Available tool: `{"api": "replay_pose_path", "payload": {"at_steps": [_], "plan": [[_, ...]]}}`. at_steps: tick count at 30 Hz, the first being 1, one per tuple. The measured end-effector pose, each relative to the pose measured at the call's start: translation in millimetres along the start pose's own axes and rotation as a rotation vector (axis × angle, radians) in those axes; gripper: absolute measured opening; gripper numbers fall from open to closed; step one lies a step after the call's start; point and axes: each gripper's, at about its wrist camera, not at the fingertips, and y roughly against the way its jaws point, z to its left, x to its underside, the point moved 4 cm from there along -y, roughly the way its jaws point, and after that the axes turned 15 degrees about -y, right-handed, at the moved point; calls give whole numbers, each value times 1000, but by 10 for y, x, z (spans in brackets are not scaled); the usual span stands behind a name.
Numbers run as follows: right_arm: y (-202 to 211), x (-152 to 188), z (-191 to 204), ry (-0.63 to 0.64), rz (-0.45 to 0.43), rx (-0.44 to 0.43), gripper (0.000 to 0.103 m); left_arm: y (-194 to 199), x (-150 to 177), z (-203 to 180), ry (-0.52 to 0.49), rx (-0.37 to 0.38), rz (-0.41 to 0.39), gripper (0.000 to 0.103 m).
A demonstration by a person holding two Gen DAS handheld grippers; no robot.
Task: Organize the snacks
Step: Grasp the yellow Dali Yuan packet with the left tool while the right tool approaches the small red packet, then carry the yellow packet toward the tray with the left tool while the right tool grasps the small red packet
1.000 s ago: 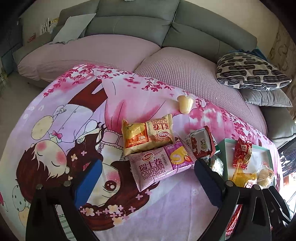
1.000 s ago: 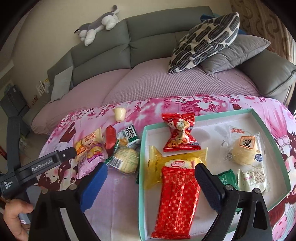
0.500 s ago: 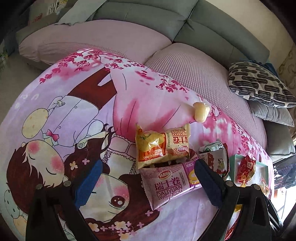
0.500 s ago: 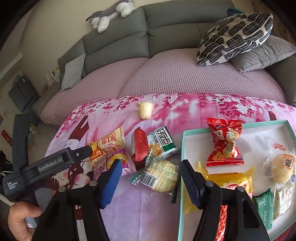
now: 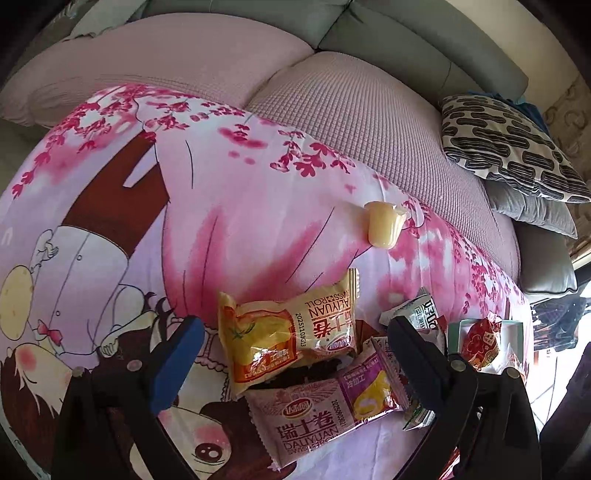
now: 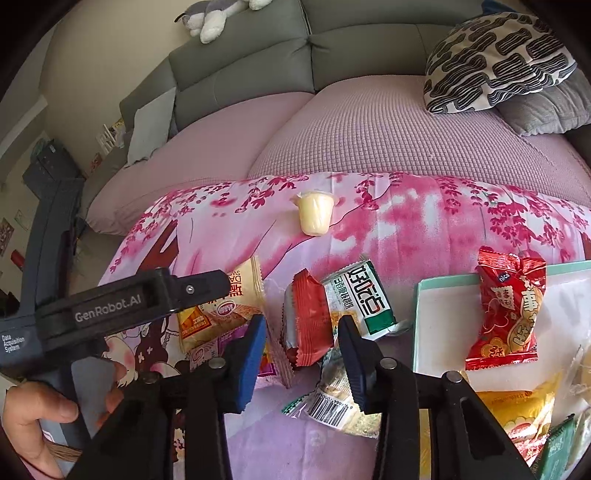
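Loose snacks lie on a pink cartoon cloth. My left gripper (image 5: 293,360) is open, its jaws either side of a yellow swiss roll pack (image 5: 291,330), just above a purple swiss roll pack (image 5: 325,415). My right gripper (image 6: 301,360) is partly closed around a red wrapped snack (image 6: 308,325) without gripping it. A green-white seaweed pack (image 6: 364,295) and a clear cracker pack (image 6: 338,398) lie beside it. A yellow jelly cup (image 6: 314,214) lies farther back. The teal-rimmed tray (image 6: 419,325) at right holds a red candy bag (image 6: 508,314) and more snacks.
A grey sofa with lilac seat covers (image 6: 369,129) runs behind the cloth. A black-and-white patterned pillow (image 6: 495,62) and a plush toy (image 6: 210,18) rest on it. The left gripper's body and the hand holding it (image 6: 110,306) sit left of my right gripper.
Both grippers moved forward and down toward the loose snacks. The right gripper shifted left off the tray and narrowed its jaws around the red snack. The left stayed open.
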Motion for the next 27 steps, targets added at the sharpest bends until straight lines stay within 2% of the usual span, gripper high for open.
{"api": "replay_pose_path", "payload": {"at_steps": [4,8,10,11,17,27], "plan": [[-50,-26,-10,2,7,6,32,-186,-10,-11,15,-4,42,100],[-60,-31,-9,3,3,-7,29,-265,2,-7,27,-18,49,99],[-55,-32,0,5,2,-11,28,-271,0,10,32,-31,43,91],[-49,-32,7,5,2,-17,27,-262,2,22,31,-37,42,81],[65,-36,16,1,-20,-32,27,-170,11,48,43,-27,-1,72],[544,-57,-62,-51,-102,-91,27,318,24,-28,55,-61,-124,72]]}}
